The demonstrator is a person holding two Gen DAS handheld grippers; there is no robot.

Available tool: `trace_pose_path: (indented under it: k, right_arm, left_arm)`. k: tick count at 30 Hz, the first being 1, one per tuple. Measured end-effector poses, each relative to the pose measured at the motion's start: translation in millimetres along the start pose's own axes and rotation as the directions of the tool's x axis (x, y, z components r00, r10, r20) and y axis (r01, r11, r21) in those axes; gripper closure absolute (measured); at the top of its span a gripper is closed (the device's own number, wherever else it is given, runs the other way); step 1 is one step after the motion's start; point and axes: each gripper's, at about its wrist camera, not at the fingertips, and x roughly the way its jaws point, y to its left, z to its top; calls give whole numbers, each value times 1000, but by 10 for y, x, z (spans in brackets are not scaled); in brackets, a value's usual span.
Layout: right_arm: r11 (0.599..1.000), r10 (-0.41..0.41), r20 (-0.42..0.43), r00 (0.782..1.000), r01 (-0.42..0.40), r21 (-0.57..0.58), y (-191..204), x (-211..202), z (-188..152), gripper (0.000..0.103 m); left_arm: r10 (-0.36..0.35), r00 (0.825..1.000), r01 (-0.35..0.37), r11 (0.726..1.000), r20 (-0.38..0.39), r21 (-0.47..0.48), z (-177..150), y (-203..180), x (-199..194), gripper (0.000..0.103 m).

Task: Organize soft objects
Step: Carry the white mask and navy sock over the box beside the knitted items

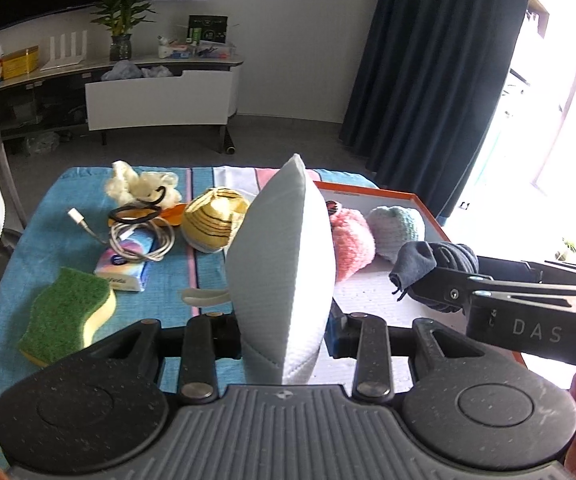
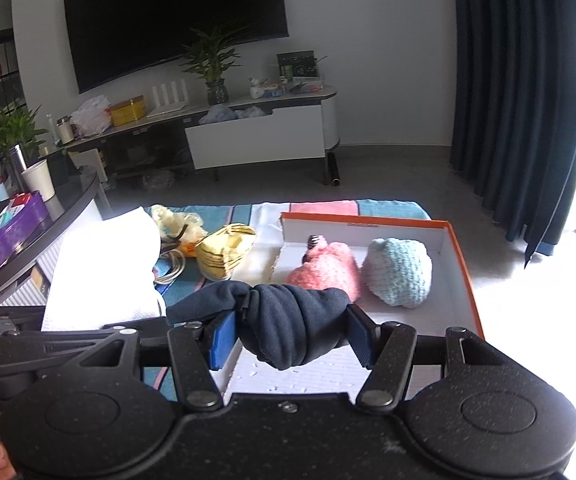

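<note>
Plainly, the white face mask (image 1: 283, 264) clamped narrowly in the left gripper (image 1: 283, 330) and the rolled navy sock (image 2: 288, 324) squeezed in the wider-set right gripper (image 2: 290, 334) could be snagged on the orange-edged box (image 2: 458, 248) rim (both hover just above its near edge), while free room is left only before the pink knitted piece (image 2: 328, 268) and the pale blue knitted piece (image 2: 400, 276).

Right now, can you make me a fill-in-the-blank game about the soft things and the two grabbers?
1. The left gripper squeezes a white ____ that stands up on its edge.
2. The right gripper holds a rolled-up dark ____.
3. The pink fluffy ball and the light blue fluffy ball both lie inside the orange-edged ____.
4. The sponge on the blue cloth has a ____ top.

Missing words: mask; sock; box; green
</note>
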Motion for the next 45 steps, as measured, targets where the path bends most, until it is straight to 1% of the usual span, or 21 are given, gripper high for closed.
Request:
trace_pose_path:
  k: [17,36,45]
  right_arm:
    - [997,-64,29,998,62,55,-260,-97,25,33]
    - [992,-95,32,995,92,88,-417,-79,25,32]
    - [988,-117,29,993,113,106,-501,-27,26,32]
  left_arm:
    - [-32,999,33,999,-9,41,50,-247,144,67]
    - [-59,998,61,996,-20,67,76,-464,289,67]
    - [-70,997,73,994,-41,84,63,-552,382,67]
